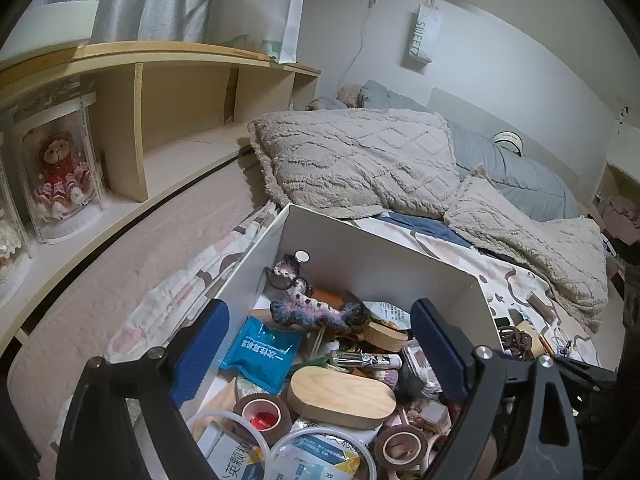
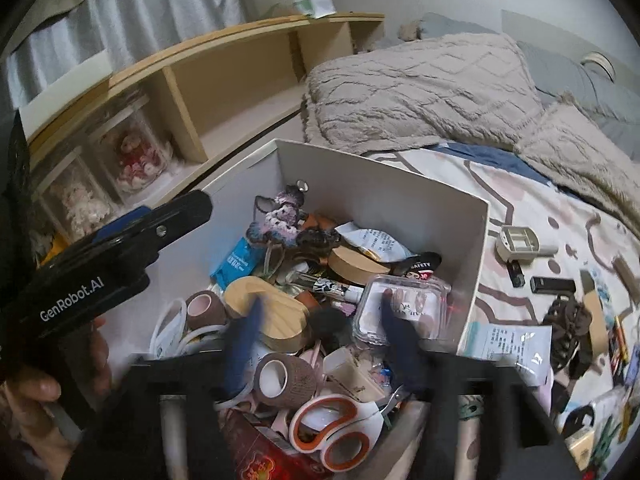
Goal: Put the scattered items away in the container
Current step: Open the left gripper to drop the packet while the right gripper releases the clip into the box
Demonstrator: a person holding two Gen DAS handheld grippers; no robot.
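Observation:
A white box (image 1: 384,248) stands on the bed, full of small items: a crocheted toy (image 1: 308,304), a blue packet (image 1: 260,354), an oval wooden box (image 1: 340,396), tape rolls (image 1: 262,416). My left gripper (image 1: 316,348) is open and empty, its blue fingers straddling the box's left part. In the right wrist view the same box (image 2: 384,188) shows. My right gripper (image 2: 320,320) is open over it, blurred, with a clear plastic case (image 2: 404,308) just beyond its right finger. Scattered items lie right of the box: a white device (image 2: 520,244), a dark scrunchie (image 2: 568,320), a paper packet (image 2: 508,340).
Orange-handled scissors (image 2: 336,432) and a red packet (image 2: 260,456) lie in the box's near end. The left gripper's body (image 2: 112,256) sits at the box's left side. A beige blanket (image 2: 424,88) lies behind the box. A wooden shelf (image 1: 160,120) with doll cases (image 1: 60,172) runs along the left.

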